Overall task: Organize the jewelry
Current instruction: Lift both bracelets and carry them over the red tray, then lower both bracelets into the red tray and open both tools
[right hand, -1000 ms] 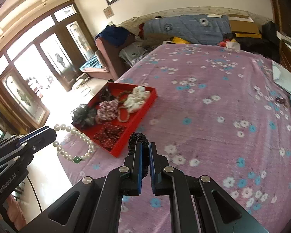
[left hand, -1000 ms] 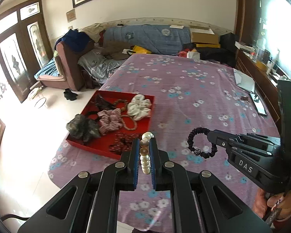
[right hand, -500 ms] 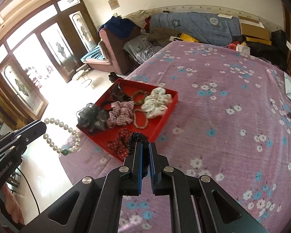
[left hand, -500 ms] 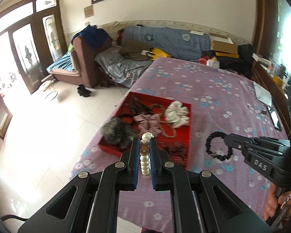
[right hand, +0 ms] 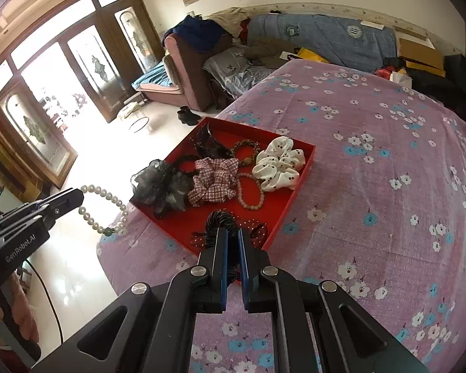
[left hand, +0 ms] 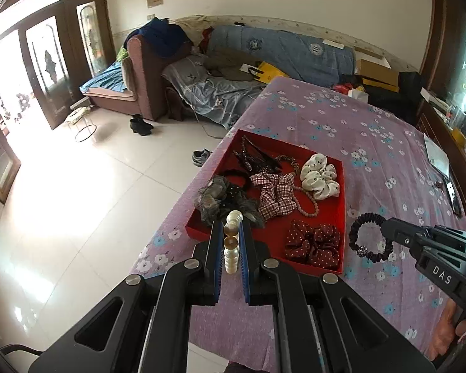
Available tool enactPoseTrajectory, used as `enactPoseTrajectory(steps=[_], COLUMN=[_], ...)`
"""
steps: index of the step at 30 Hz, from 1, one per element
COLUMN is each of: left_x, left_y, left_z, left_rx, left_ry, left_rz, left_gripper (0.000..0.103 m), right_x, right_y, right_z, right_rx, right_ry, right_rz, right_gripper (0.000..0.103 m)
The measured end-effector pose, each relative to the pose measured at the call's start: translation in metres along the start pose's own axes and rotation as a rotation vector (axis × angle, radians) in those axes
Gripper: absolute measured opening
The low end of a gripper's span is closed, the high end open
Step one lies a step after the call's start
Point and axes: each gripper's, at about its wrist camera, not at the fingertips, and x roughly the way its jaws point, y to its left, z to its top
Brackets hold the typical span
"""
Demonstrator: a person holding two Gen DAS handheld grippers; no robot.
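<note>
My left gripper (left hand: 231,233) is shut on a white pearl bracelet (left hand: 232,248) and holds it in the air over the near edge of the red tray (left hand: 341,267); the bracelet hangs as a loop in the right wrist view (right hand: 104,208). My right gripper (right hand: 230,242) is shut on a black beaded bracelet (right hand: 219,220), seen as a dark ring in the left wrist view (left hand: 368,236), just right of the tray's near corner. The tray (right hand: 177,227) holds several scrunchies and bead bracelets.
The tray lies on a purple flowered bedspread (left hand: 357,130) near the bed's left edge, with white tiled floor (left hand: 77,202) beyond. Papers and a phone (left hand: 452,192) lie at the bed's far right. A sofa (left hand: 158,71) stands behind.
Both grippers have moved left and closer to the red tray, each still holding its bracelet. The tray now sits straight ahead of both.
</note>
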Motion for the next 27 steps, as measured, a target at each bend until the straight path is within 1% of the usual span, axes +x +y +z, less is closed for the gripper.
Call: enactPoseTrajectory(steps=[5, 10, 13, 16, 18, 24, 27], left_x=[0.009, 0.019, 0.028, 0.031, 0.03, 0.028, 0.035], left_y=[0.009, 0.031, 0.042, 0.044, 0.041, 0.025, 0.016], left_z=[0.003, 0.006, 0.008, 0.011, 0.012, 0.022, 0.026], left_rx=[0.008, -0.017, -0.046, -0.047, -0.047, -0.031, -0.012], left_ry=[0.013, 0.03, 0.057, 0.056, 0.053, 0.039, 0.046], left_rz=[-0.01, 0.009, 0.002, -0.012, -0.046, -0.2, -0.239], left_gripper=[0.009, 0.009, 0.009, 0.009, 0.009, 0.009, 0.009], right_x=[0.003, 0.0, -0.002, -0.002, -0.002, 0.001, 0.007], right_y=[0.0, 0.006, 0.009, 0.011, 0.012, 0.02, 0.023], right_z=[0.003, 0.012, 0.019, 0.024, 0.026, 0.033, 0.034], right_rx=[0.015, 0.006, -0.004, 0.003, 0.007, -0.012, -0.015], right_ry=[-0.007, -0.037, -0.054, -0.061, -0.064, -0.072, -0.064], right_rz=[-0.003, 0.005, 0.006, 0.018, 0.024, 0.016, 0.009], right_gripper=[0.008, 0.008, 0.008, 0.008, 0.008, 0.008, 0.008])
